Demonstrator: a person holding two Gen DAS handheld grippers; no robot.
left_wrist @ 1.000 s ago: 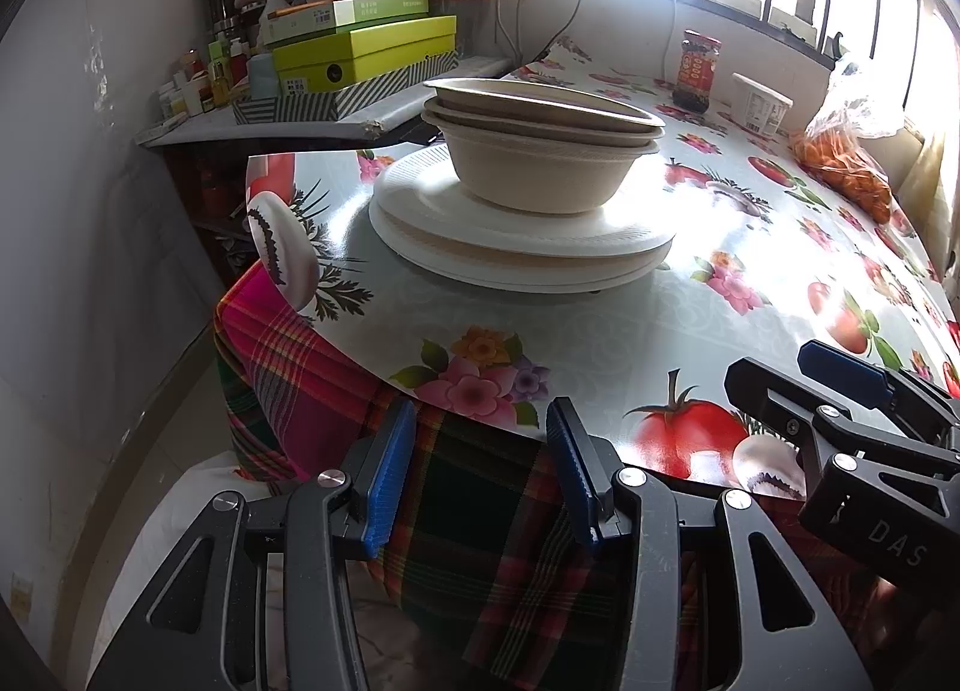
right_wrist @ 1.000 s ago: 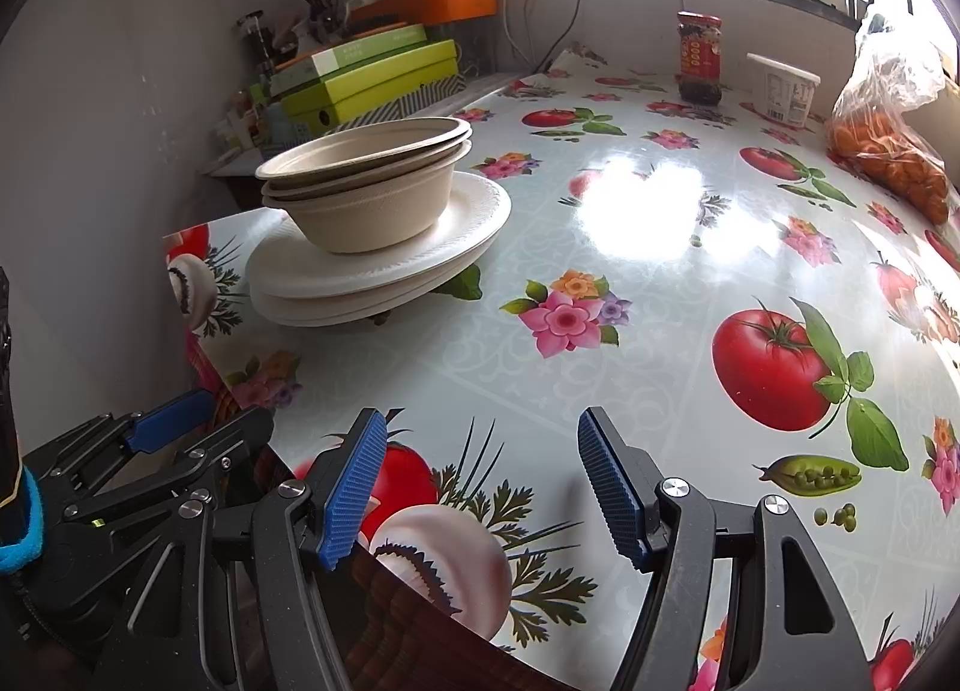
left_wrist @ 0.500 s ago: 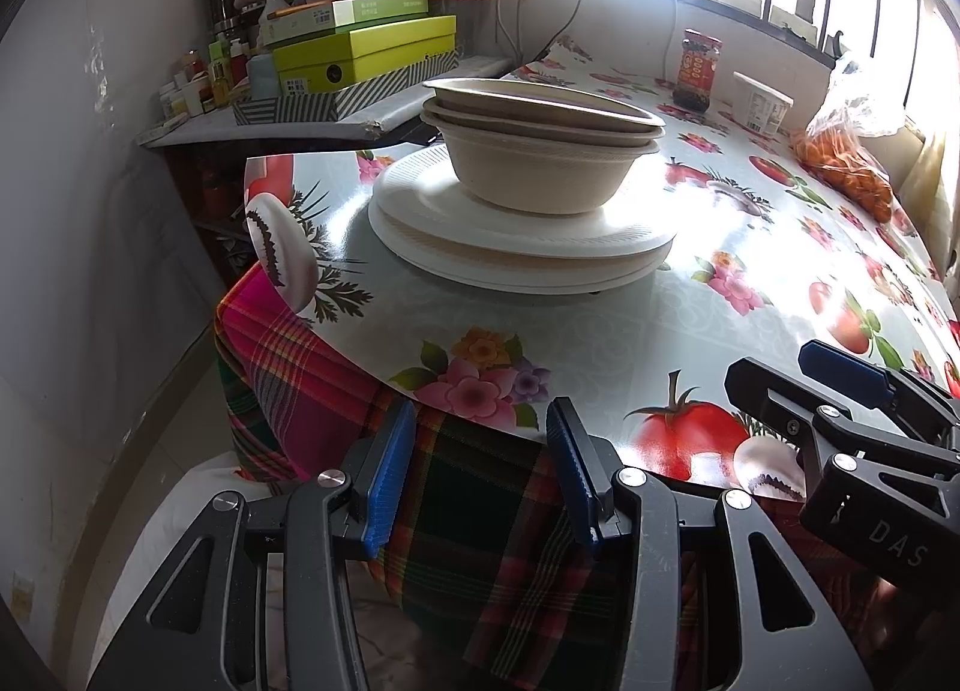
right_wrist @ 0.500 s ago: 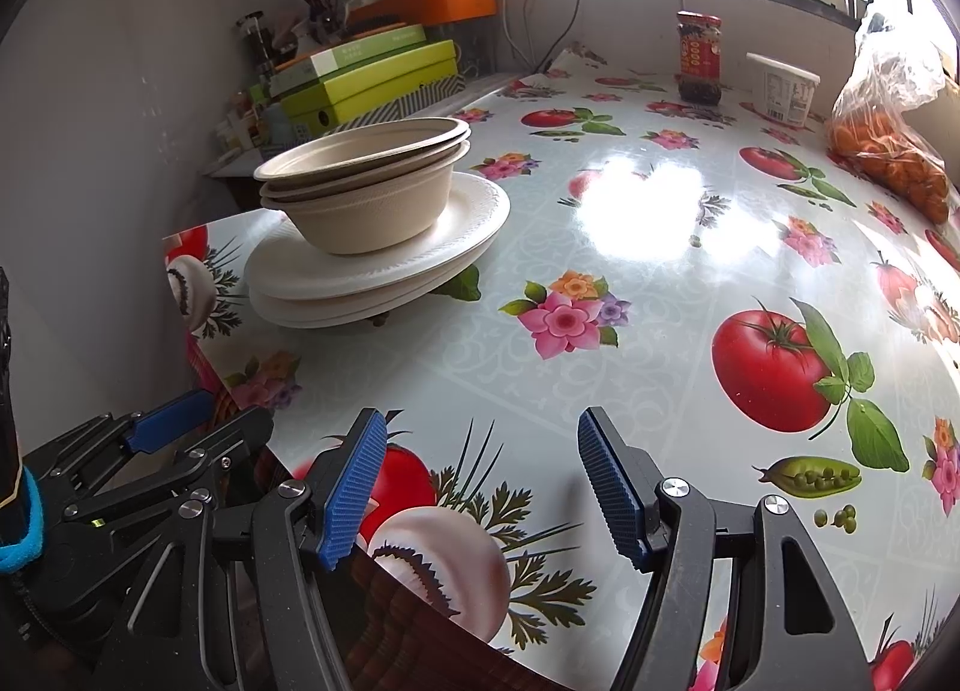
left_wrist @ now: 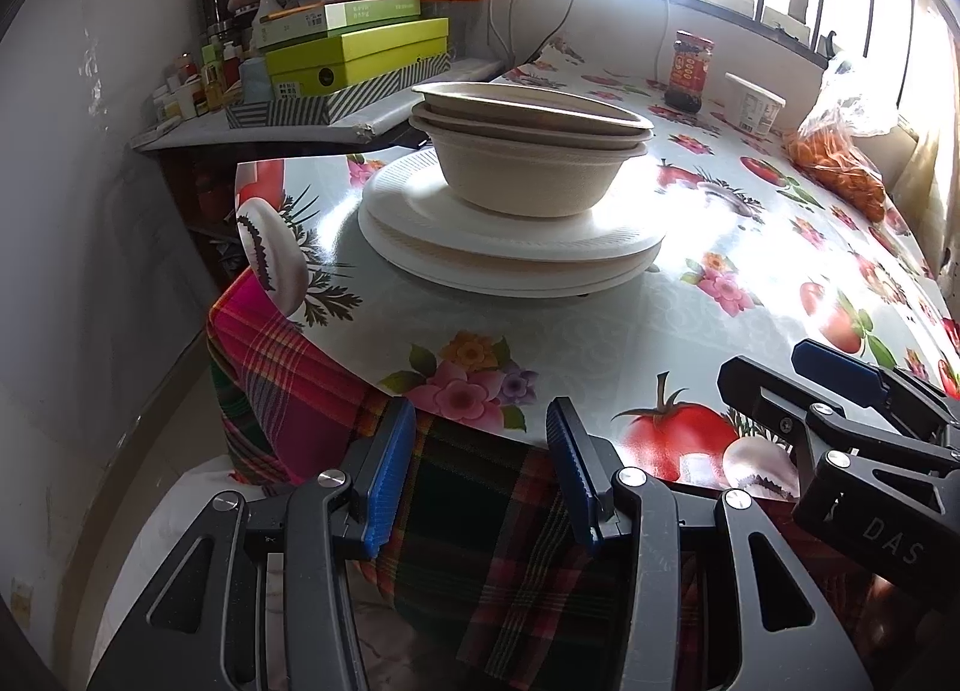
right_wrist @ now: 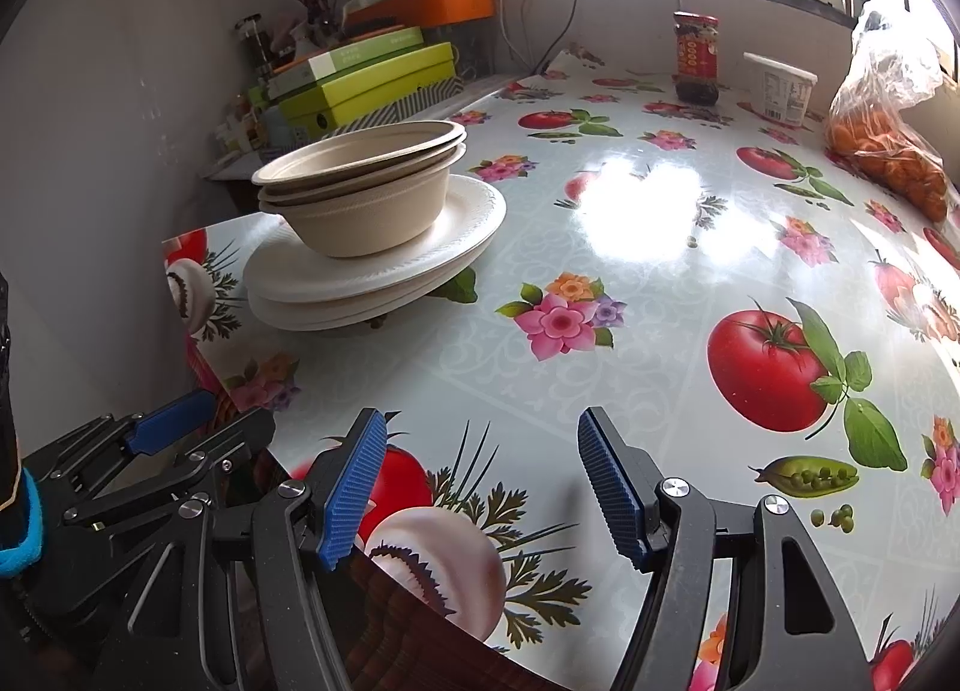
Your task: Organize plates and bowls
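Observation:
Three nested beige bowls [left_wrist: 528,162] [right_wrist: 366,193] stand on a stack of white plates [left_wrist: 510,247] [right_wrist: 372,271] near the table's left corner. My left gripper [left_wrist: 480,475] hovers open off the table's front edge, over the plaid cloth, with nothing between its blue pads. My right gripper [right_wrist: 480,487] is open above the front edge, empty, to the right of the left one. Each gripper shows in the other's view: the right gripper [left_wrist: 852,409] at the right, the left gripper [right_wrist: 162,439] at the lower left. Both are well short of the stack.
A table [right_wrist: 660,283] with a glossy fruit-and-flower cloth carries a red-labelled jar [right_wrist: 696,57], a white tub [right_wrist: 780,87] and a bag of oranges [right_wrist: 888,144] at the far side. Stacked boxes [left_wrist: 354,60] fill a side shelf at the back left. A plaid cloth [left_wrist: 492,541] hangs below the front edge.

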